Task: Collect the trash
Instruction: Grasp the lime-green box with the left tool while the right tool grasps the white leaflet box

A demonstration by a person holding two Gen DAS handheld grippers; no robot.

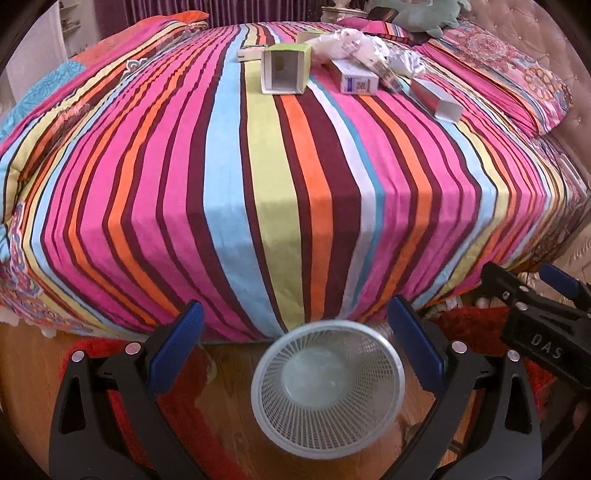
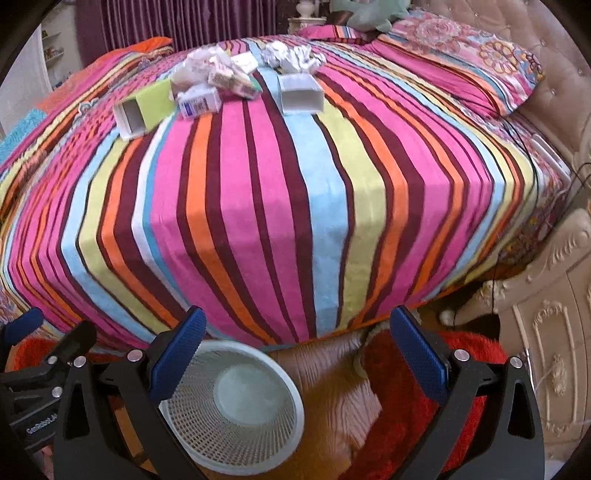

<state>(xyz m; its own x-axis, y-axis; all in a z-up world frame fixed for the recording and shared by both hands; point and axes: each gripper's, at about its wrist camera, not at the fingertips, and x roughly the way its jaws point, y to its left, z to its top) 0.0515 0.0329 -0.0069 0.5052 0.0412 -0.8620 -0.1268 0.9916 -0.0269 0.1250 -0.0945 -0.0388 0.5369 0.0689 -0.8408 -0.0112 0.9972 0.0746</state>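
Striped bed [image 1: 295, 177], purple curtains [image 2: 177, 22], wood floor [image 2: 325, 373] w/ red rug [image 2: 413, 398], poss. carved cream nightstand [image 2: 546, 332].

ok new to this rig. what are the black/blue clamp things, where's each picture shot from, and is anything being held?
No robot: a person holds a two-finger gripper in each hand, each with a fisheye camera looking along its jaws. One picture is from the left gripper, the other from the right gripper. Both are open, holding nothing. On the floor below sits an empty mesh wastebasket. The striped bed carries the trash at its far end: a green open box, a white open box, a printed carton and crumpled paper.
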